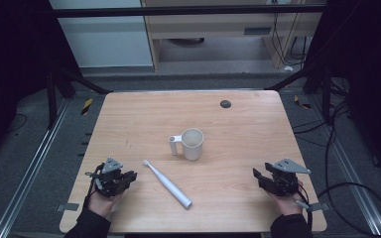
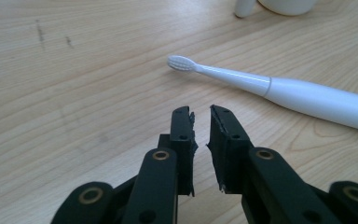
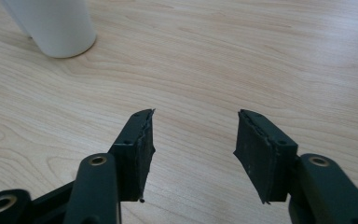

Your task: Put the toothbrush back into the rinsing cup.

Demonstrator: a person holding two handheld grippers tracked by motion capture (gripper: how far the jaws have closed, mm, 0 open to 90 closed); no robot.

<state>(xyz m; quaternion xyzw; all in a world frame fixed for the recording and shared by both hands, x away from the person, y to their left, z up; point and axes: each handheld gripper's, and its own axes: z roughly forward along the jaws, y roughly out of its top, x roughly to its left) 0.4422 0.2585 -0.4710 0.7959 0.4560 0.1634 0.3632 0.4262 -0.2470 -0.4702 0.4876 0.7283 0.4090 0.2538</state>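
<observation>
I hold both tools at the near edge of the pale wooden table (image 1: 129,119), and the work looks barely begun: nothing is lifted and nothing is gripped. The white ceramic mug with a side handle (image 1: 190,144) stands upright near the table's middle, and I take it as my landmark. The slim white plastic electric toothbrush (image 1: 167,183) lies flat in front of the mug and slightly to its left, close by but apart from it, its bristle head (image 2: 182,62) towards the mug and its thick handle end towards me.

My left gripper (image 1: 129,177) sits to the left of the brush, well short of the mug; its jaws stand only a narrow slit apart, empty, aimed just short of the bristle head. My right gripper (image 1: 259,176) rests far to the right of the mug, released, with its jaws spread wide over bare wood.

I judge that everything remains to be done: reaching the brush, gripping it, lifting it and, most likely, standing it in the mug.
</observation>
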